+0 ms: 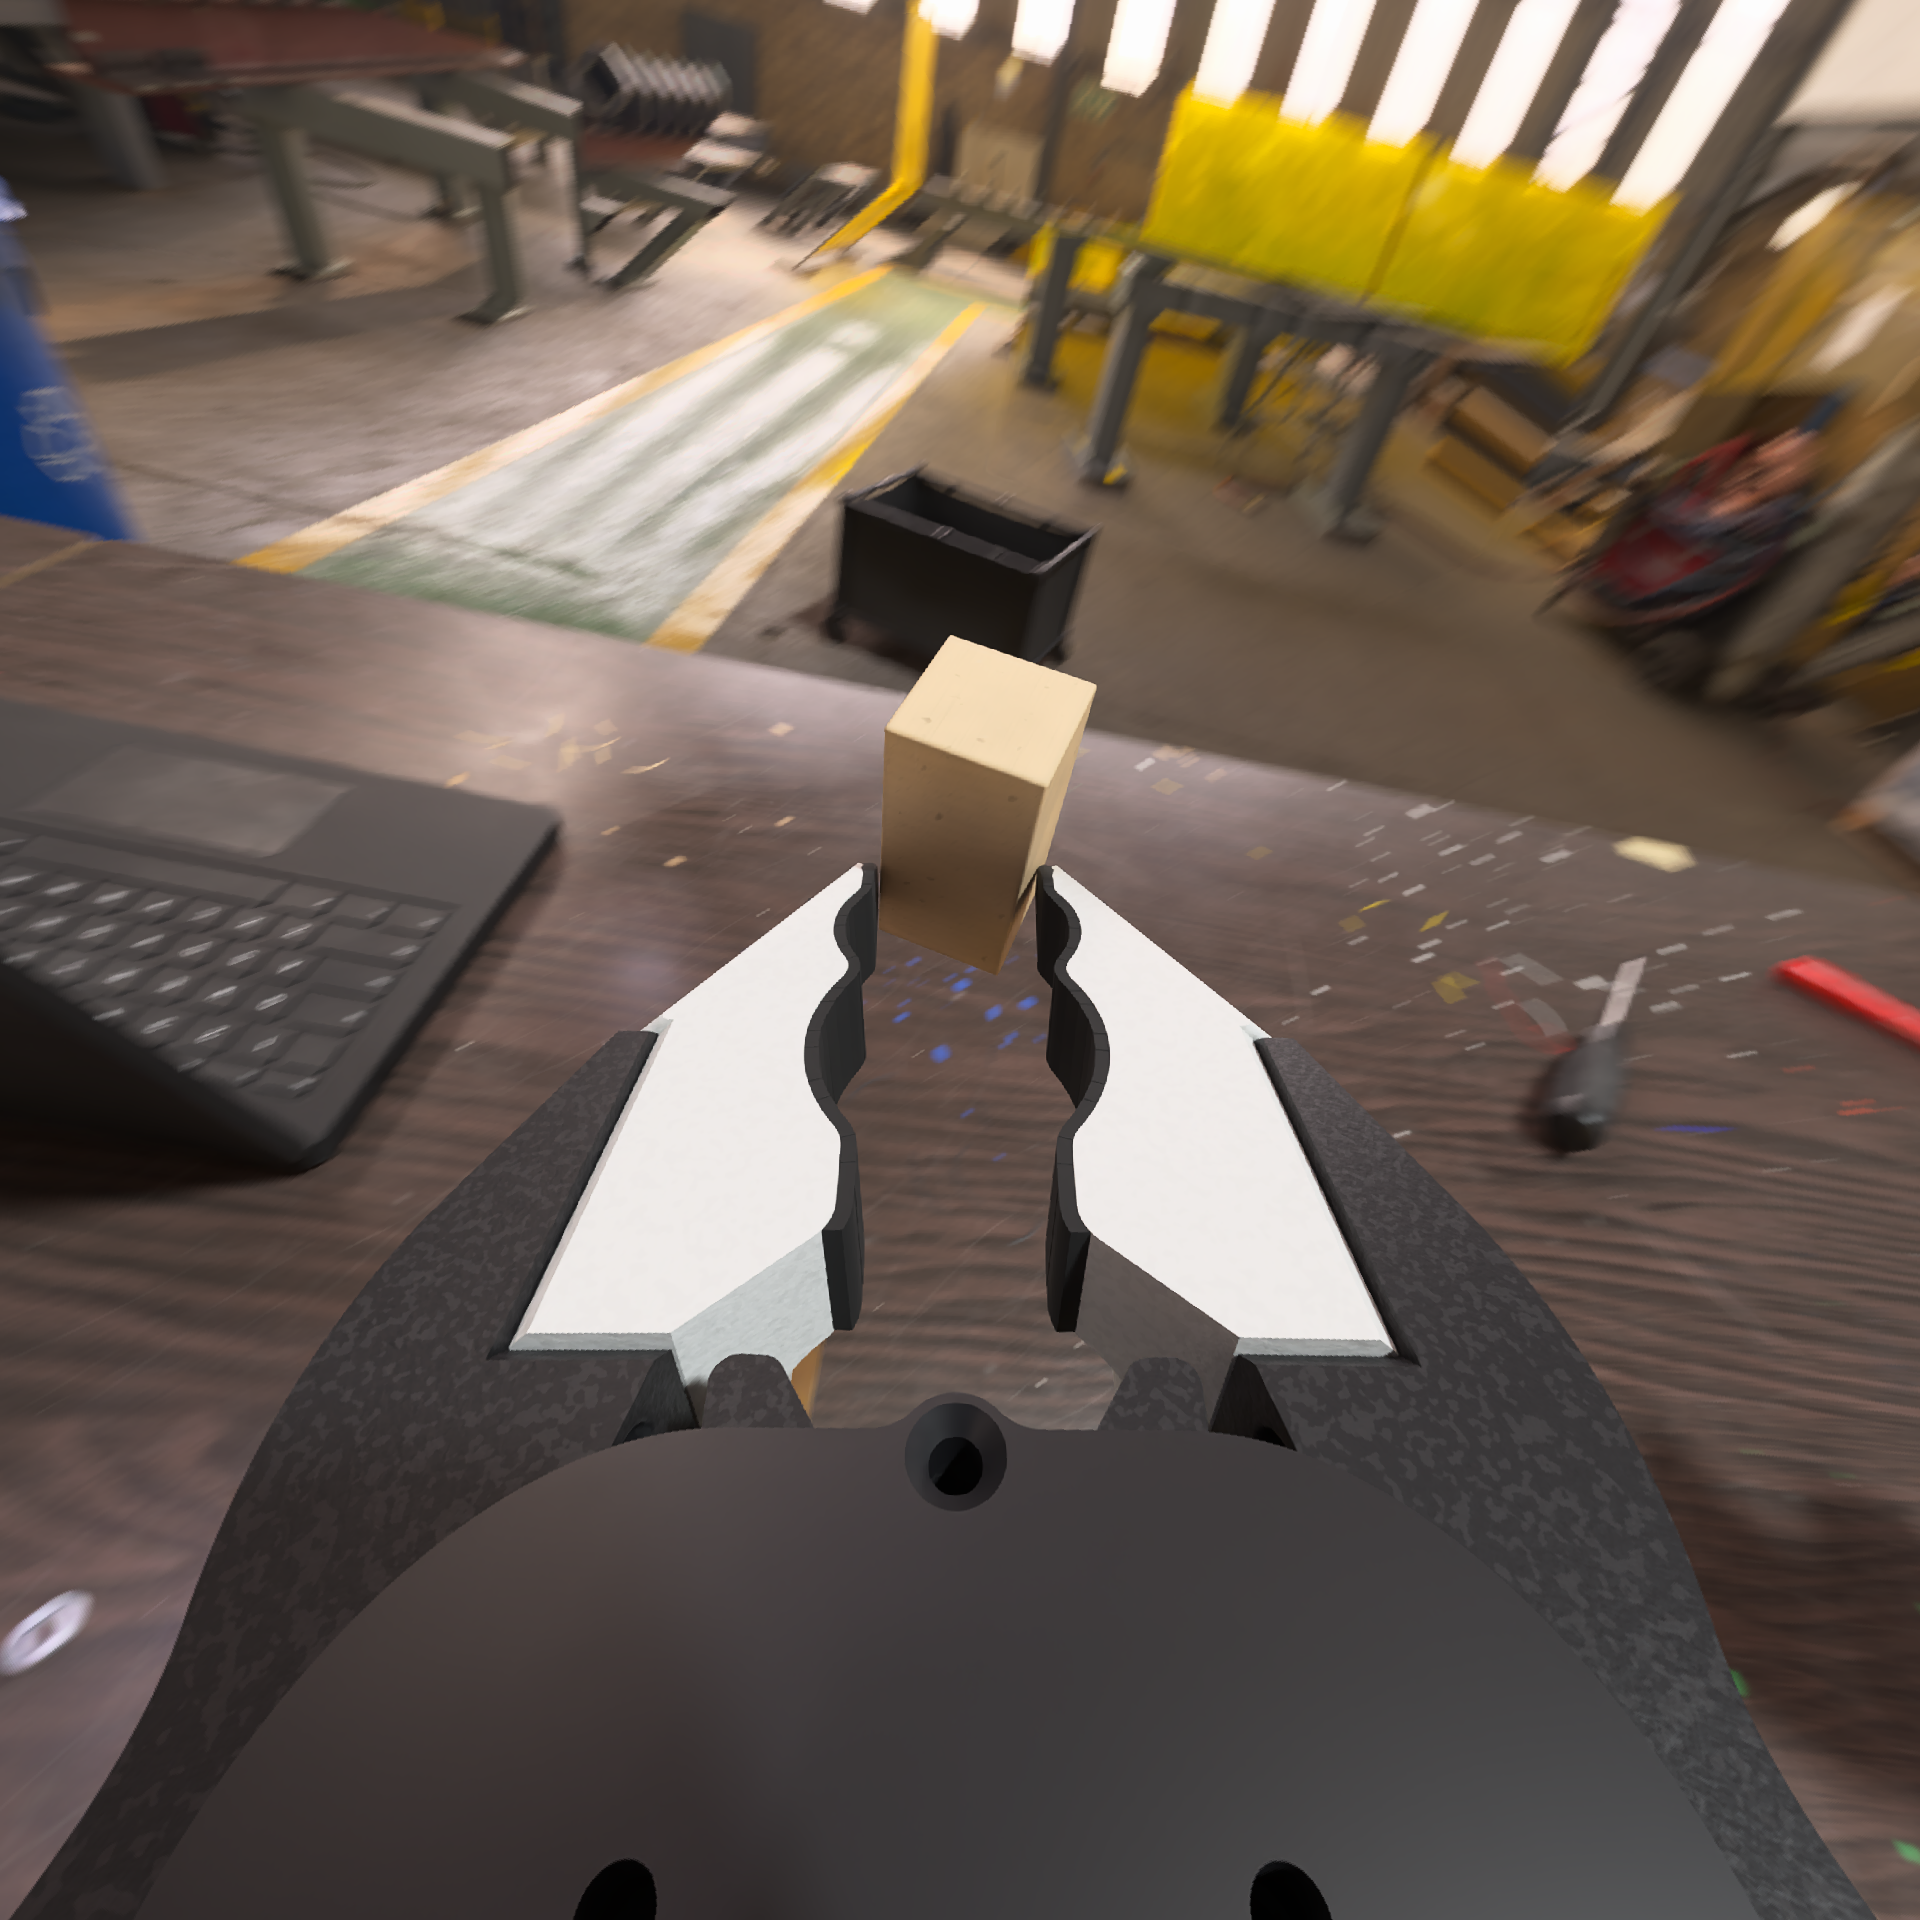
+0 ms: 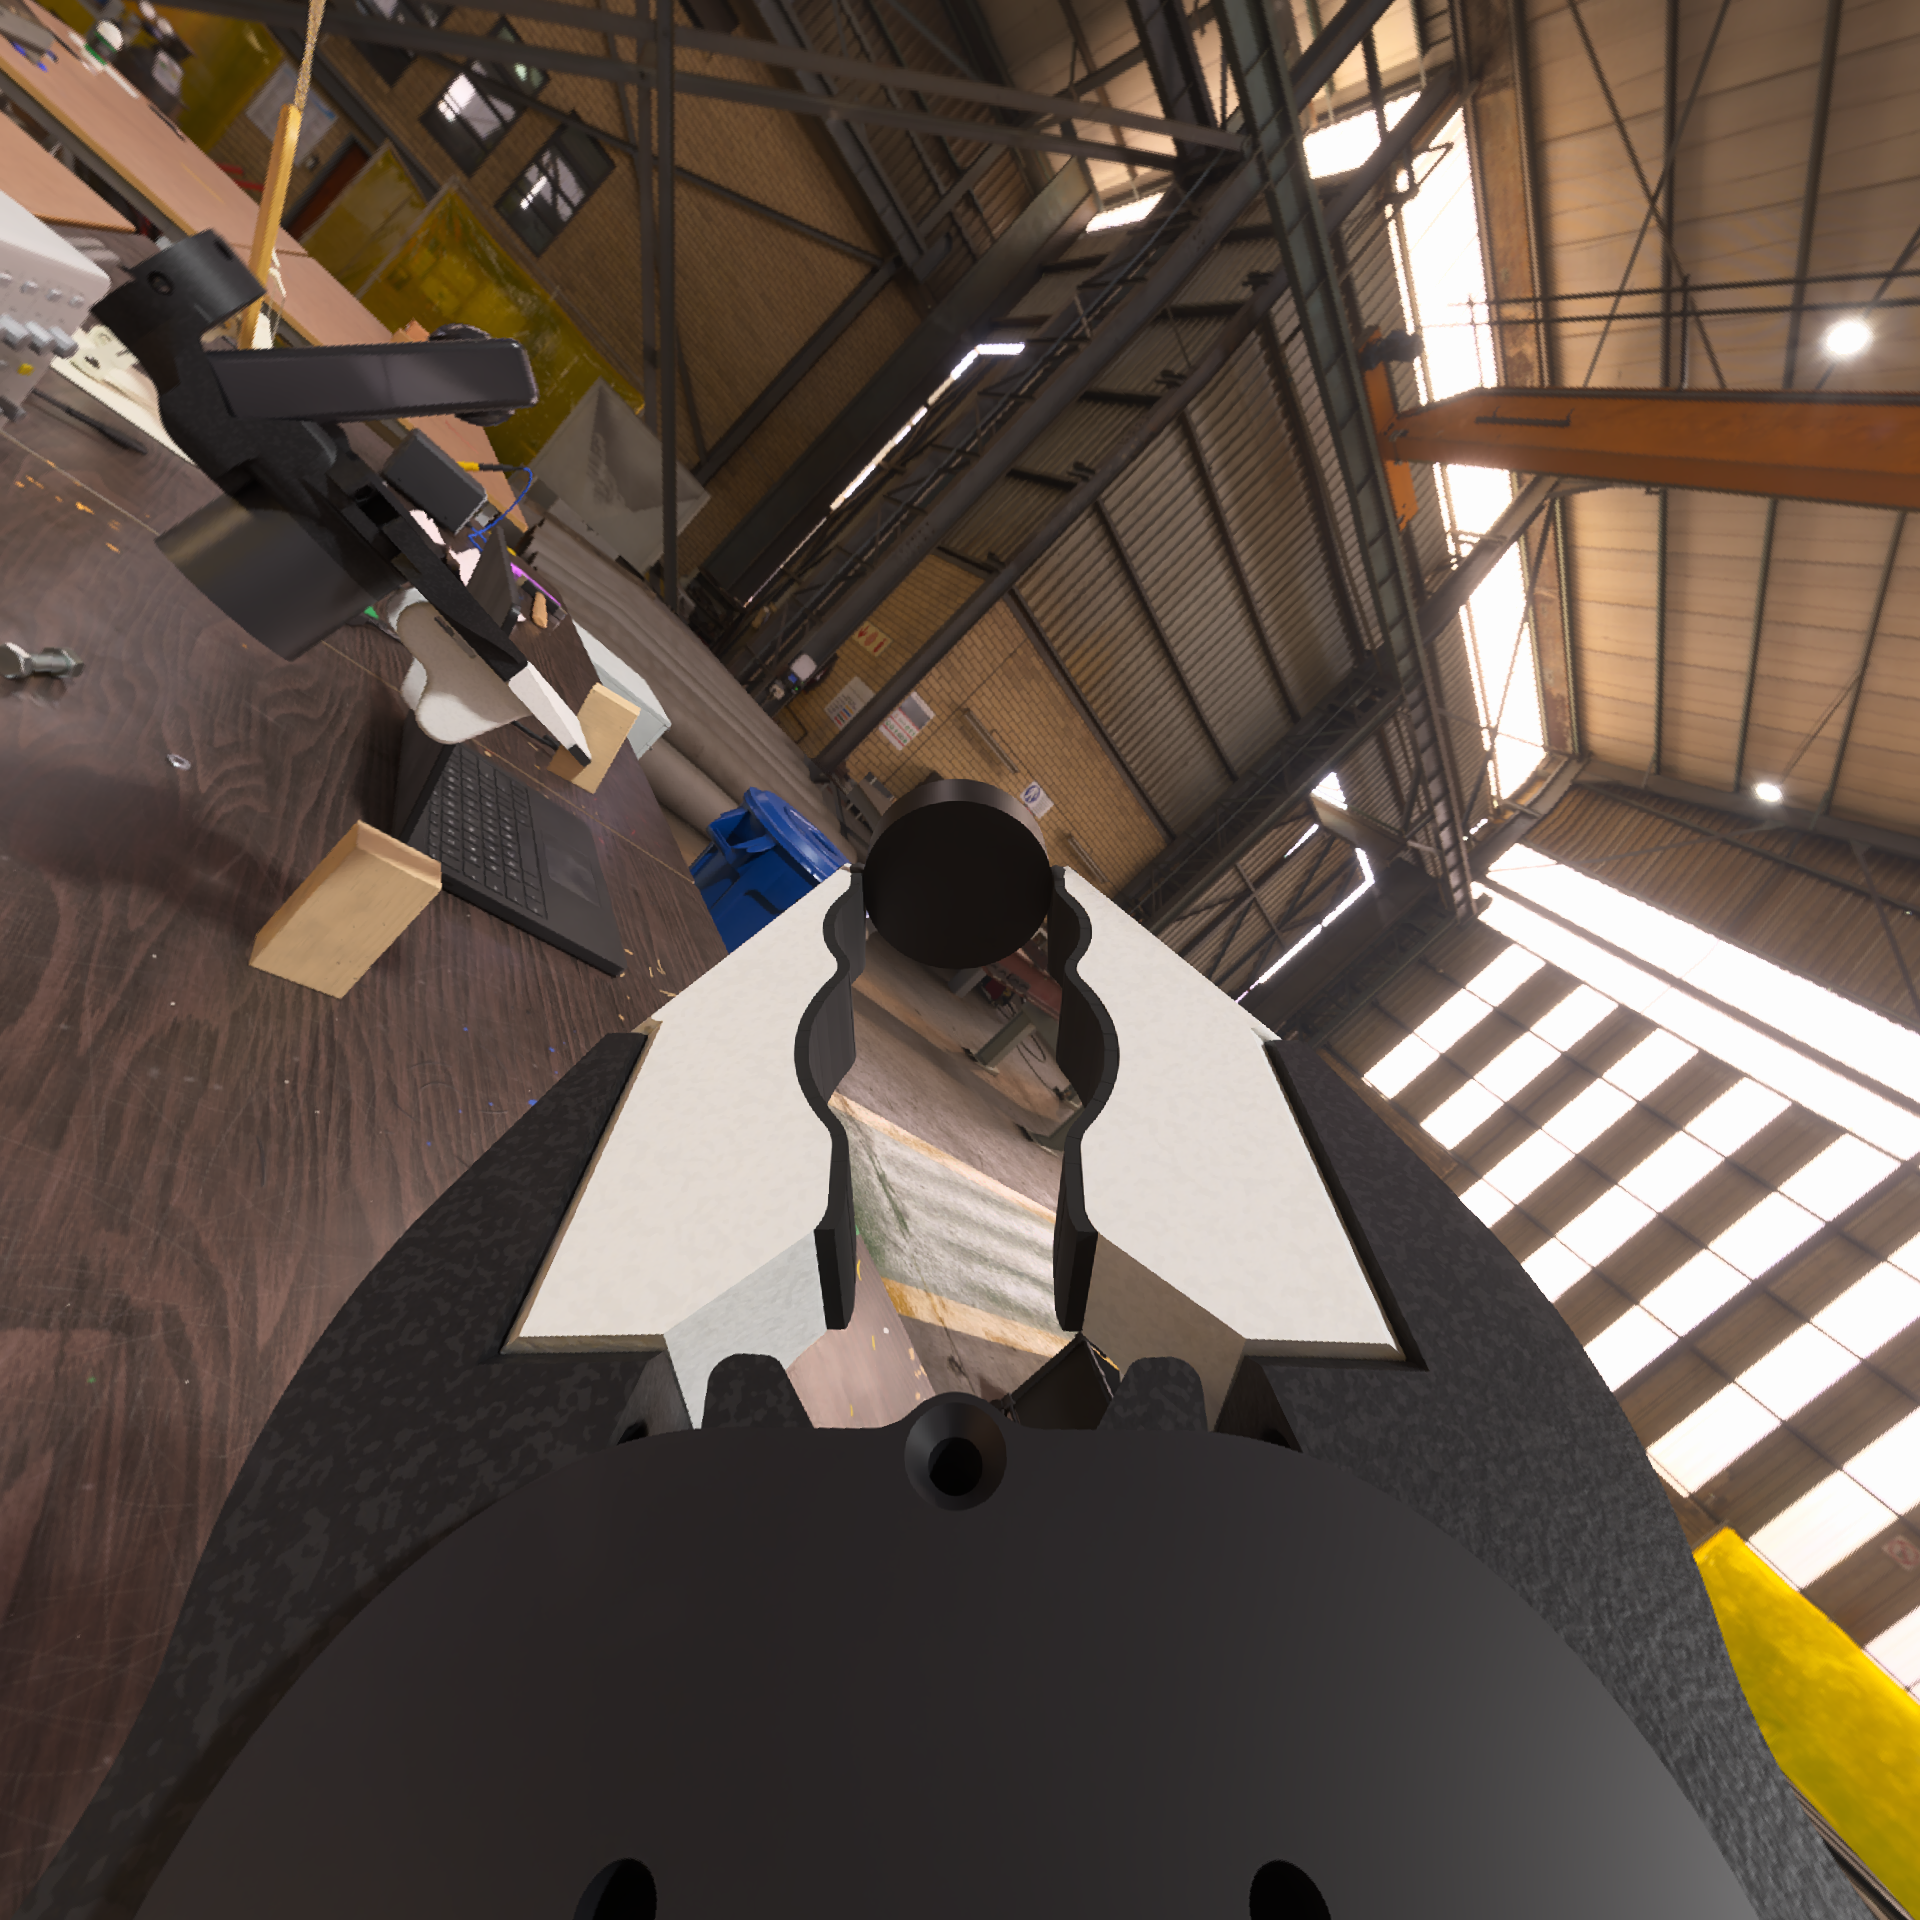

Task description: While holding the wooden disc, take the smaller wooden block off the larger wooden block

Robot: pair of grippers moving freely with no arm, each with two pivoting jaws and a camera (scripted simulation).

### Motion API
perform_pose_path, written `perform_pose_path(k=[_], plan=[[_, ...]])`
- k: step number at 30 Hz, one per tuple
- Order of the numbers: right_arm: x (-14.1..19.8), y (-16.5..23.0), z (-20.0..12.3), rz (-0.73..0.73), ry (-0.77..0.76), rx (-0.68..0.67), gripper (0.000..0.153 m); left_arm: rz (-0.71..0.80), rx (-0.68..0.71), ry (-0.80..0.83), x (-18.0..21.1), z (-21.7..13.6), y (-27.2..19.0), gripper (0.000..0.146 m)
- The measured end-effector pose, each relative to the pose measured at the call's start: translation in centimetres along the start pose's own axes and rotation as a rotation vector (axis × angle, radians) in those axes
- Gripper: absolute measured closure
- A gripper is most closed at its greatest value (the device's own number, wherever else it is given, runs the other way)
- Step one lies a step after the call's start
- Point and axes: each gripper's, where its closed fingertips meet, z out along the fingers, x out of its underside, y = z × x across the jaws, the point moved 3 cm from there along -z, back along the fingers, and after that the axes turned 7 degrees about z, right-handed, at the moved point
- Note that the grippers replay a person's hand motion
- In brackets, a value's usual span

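Note:
My left gripper is shut on the smaller wooden block, a pale upright block held by its lower end above the dark table. In the right wrist view the same gripper shows at far left with the smaller block in its tips, lifted clear. The larger wooden block lies flat on the table next to the laptop, apart from the smaller one. My right gripper is shut on the disc, which looks dark and round, held high and tilted toward the ceiling.
A black laptop lies open on the table at left; it also shows in the right wrist view. A screwdriver and a red strip lie at right. A black bin stands beyond the table's far edge.

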Motion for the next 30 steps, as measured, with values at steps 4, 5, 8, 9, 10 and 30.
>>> perform_pose_path(k=[4, 5, 8, 9, 10, 30], plan=[[0.3, 0.2, 0.3, -0.018, 0.025, -0.003, 0.118, 0.016, -0.029, 0.078, 1.2, 0.1, 0.7, 0.116], [0.4, 0.2, 0.3, -0.016, 0.024, -0.002, 0.118, 0.007, -0.017, 0.071, 1.2, 0.0, 0.8, 0.116], [0.3, 0.2, 0.2, -0.002, 0.007, -0.005, 0.118, -0.09, 0.116, -0.094, -0.7, -0.8, 0.0, 0.116], [0.2, 0.2, 0.3, 0.005, -0.003, -0.01, 0.118, -0.152, 0.19, -0.198, -1.9, -1.4, -0.5, 0.116], [0.1, 0.3, 0.4, 0.013, -0.016, -0.017, 0.118, -0.23, 0.276, -0.315, -3.3, -2.1, -1.1, 0.116], [-1.9, 3.8, 4.9, -0.432, -0.054, 0.219, 0.118, -0.771, 1.47, -0.468, -11.2, -6.9, -21.8, 0.116]])
